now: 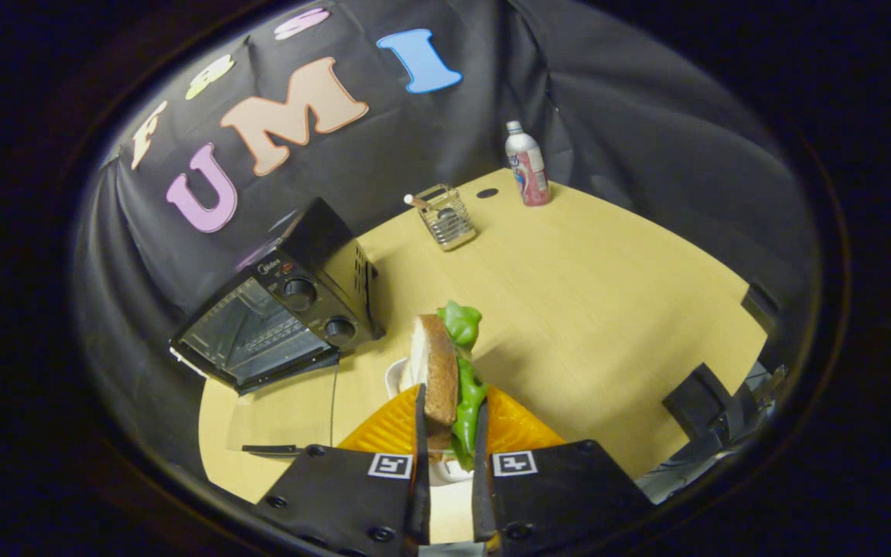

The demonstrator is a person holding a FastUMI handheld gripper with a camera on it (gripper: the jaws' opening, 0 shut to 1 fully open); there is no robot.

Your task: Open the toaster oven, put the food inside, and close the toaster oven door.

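Spreading under everything is the pale wood-grain tabletop (608, 294), smooth and curved at its far rim. The boxy black toaster oven (283, 309) sits well ahead and to the left of the fingers, glass door closed, two round knobs beside it. Beyond stand a wire-mesh holder (446, 218) and a slim bottle (527, 164), well apart from the oven. The gripper (449, 433) has both fingers clamped on the sandwich (445, 371): crusty bread, glossy green lettuce, above a white dish (397, 377).
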